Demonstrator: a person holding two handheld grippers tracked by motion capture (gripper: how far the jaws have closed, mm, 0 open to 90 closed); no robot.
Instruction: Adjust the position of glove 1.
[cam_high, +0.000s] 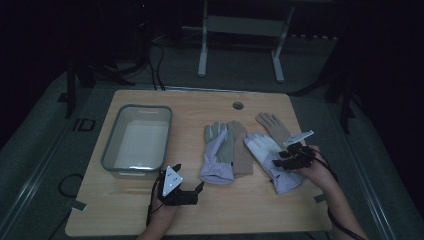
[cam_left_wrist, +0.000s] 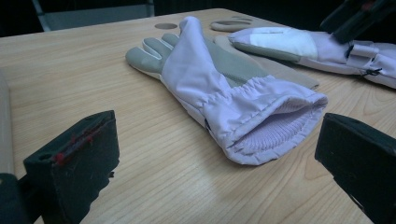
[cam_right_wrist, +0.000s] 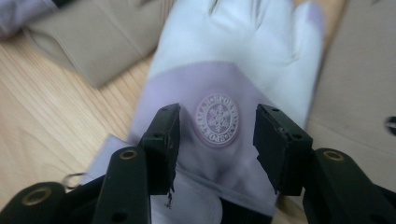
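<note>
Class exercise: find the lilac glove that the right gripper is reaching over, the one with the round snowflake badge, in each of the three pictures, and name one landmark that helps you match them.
High view: the lilac glove lies right of centre on the table, under the right gripper.
Left gripper view: upper right, lying flat.
Right gripper view: centre, badge between the open jaws.
Shared landmark: the tan glove beside it.

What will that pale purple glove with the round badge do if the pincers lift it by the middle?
The glove will probably droop at both ends, since its fabric lies flat and creased on the table. It looks padded, so likely light for its bulk. The right gripper straddles the badge with its jaws apart; smooth fabric there may slip from a shallow pinch.
</note>
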